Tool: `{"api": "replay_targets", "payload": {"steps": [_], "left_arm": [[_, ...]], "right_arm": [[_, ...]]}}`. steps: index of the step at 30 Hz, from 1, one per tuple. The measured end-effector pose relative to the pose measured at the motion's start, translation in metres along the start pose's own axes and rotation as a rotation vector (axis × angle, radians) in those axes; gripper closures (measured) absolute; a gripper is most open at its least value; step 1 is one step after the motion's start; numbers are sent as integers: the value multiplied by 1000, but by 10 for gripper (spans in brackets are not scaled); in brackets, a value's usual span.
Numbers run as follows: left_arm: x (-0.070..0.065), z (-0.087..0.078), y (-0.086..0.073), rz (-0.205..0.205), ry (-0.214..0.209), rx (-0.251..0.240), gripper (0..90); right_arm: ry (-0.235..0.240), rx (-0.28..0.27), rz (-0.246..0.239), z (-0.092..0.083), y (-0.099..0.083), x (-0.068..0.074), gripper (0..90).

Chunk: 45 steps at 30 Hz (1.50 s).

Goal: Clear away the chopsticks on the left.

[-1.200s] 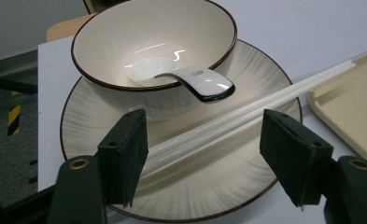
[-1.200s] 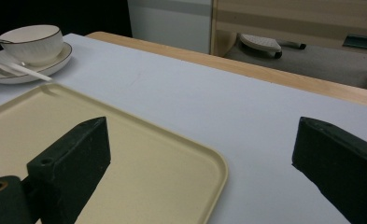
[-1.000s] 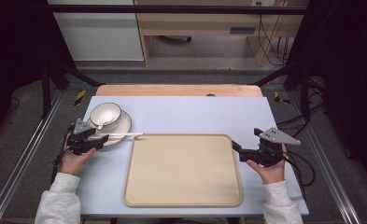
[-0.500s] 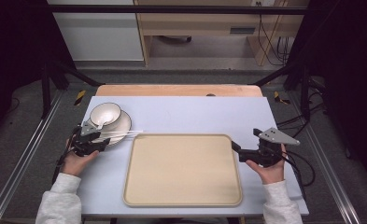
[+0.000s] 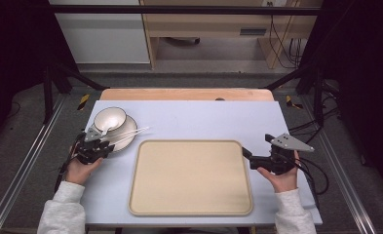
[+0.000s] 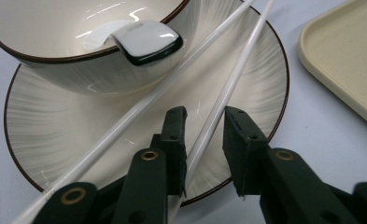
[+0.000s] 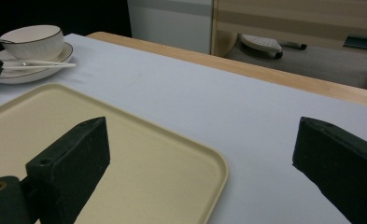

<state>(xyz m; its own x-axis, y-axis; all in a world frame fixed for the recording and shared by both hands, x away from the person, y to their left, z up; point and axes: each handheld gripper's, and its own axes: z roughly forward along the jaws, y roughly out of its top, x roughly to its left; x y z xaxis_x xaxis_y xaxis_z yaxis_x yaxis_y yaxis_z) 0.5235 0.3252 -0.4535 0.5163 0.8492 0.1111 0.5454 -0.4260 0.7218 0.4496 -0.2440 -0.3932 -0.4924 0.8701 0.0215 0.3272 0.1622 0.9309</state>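
On the left of the counter [image 5: 194, 117], which is covered in a pale blue sheet, a ribbed white plate [image 5: 125, 134] with a dark rim carries a matching bowl [image 5: 109, 118]. A white spoon [image 6: 146, 42] rests in the bowl with its handle over the rim. Two white chopsticks [image 5: 130, 132] lie across the plate, their tips reaching past its right edge toward the tray.

The left tool [image 5: 101, 145], held in the person's left hand [image 5: 79, 168], sits at the near edge of the plate. In the left gripper view its jaws are partly open around one chopstick [image 6: 223, 93]; the stick runs between them close against the left jaw, with a gap to the right one. The other chopstick [image 6: 125, 121] passes just outside the left jaw.

A large beige tray [image 5: 191, 178] lies in the middle of the counter. The right tool [image 5: 247, 155], in the right hand [image 5: 281, 178], hovers just beside the tray's right edge with its jaws spread wide and holding nothing.
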Motion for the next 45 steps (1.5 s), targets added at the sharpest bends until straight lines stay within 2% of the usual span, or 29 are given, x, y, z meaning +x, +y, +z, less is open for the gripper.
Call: {"api": "replay_targets", "payload": {"steps": [5,12,15,18,20,24,27,31,37,45], "left_arm": [[-1,0,0,-12,-10,4,777],[-1,0,2,-23,-31,17,832],[-3,1,2,-31,-28,15,828],[-2,1,3,-38,-29,12,778],[-2,1,4,-64,-33,1,771],[-2,2,5,-94,-27,3,798],[-2,4,6,-90,-24,12,817],[-3,4,7,-92,-41,19,831],[-8,2,10,-92,-40,3,844],[-16,-7,16,-110,-40,-47,846]], "right_arm": [[-1,2,0,1,0,0,44],[-1,6,-2,1,0,0,43],[-1,6,-4,1,-1,1,43],[0,5,-3,1,0,1,43],[0,4,0,1,0,1,43],[2,4,1,1,0,1,42],[1,6,-3,1,0,1,43],[2,7,-4,1,0,1,42],[1,6,-2,1,0,1,42],[-1,-2,-1,-1,0,0,41]]}}
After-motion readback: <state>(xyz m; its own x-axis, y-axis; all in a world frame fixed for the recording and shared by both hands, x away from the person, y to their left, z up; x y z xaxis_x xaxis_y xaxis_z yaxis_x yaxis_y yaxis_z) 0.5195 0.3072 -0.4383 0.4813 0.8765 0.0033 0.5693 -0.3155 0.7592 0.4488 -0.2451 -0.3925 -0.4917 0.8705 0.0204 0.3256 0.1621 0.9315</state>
